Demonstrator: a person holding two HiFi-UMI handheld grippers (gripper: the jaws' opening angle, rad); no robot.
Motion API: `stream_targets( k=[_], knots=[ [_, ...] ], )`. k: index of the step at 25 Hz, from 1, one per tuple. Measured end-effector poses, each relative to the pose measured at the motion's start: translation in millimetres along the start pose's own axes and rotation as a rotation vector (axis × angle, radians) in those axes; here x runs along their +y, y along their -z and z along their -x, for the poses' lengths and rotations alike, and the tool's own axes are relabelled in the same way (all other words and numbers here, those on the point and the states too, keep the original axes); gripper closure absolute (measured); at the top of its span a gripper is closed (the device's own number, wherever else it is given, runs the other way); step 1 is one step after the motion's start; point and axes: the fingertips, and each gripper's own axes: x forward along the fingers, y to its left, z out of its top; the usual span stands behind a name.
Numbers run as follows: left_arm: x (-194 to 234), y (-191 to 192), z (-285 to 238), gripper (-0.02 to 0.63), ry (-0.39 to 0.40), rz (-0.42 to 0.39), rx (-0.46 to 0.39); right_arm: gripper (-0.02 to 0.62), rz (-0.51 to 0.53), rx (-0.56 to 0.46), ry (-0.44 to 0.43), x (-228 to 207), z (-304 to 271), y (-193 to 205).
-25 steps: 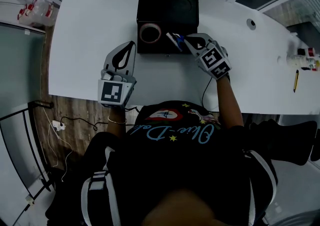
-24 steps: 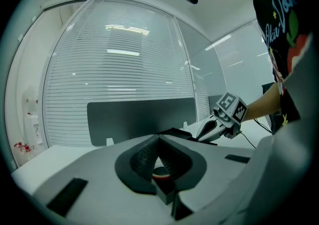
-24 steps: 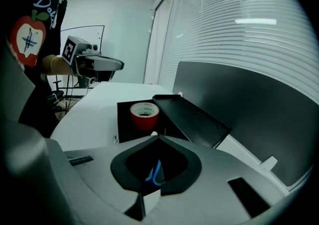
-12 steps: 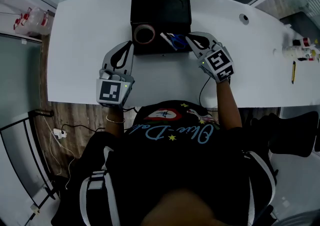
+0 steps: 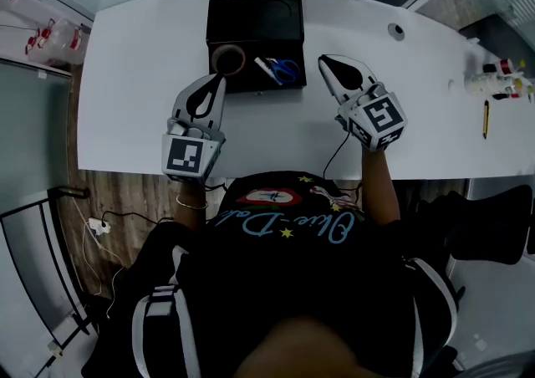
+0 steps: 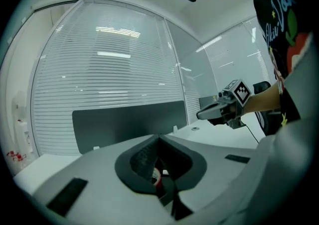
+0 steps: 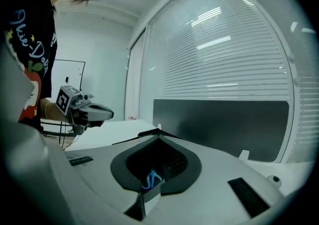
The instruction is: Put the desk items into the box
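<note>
Black T-shirt (image 5: 292,238), lower centre of the head view: pale blue script, yellow stars and a red emblem are printed across the chest. A thin bracelet (image 5: 194,202) is worn at the left wrist. Left gripper (image 5: 221,76) and right gripper (image 5: 324,60): grey-white shells are lined with black pads and capped by a black-and-white marker cube (image 5: 185,155). A black cable (image 5: 333,163) is attached below the right one.

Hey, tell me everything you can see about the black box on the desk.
The black box is rectangular, open-topped, matte and dark inside. It sits flat on the white desk, toward its far edge. A tape roll lies in its near left corner, blue-handled scissors beside it on the right.
</note>
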Motion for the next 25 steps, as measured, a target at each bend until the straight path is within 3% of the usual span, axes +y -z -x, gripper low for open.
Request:
stream_targets(
  k=[10,25],
  knots=[
    [-33,-18,-4,0.612,0.006,-0.037,0.01,0.575,-0.061,-0.146,0.002,-11,41,-29],
    [-48,-30,-2,0.612,-0.022,-0.092,0.039,0.575,-0.089,-0.196,-0.039,-15,54,-29]
  ],
)
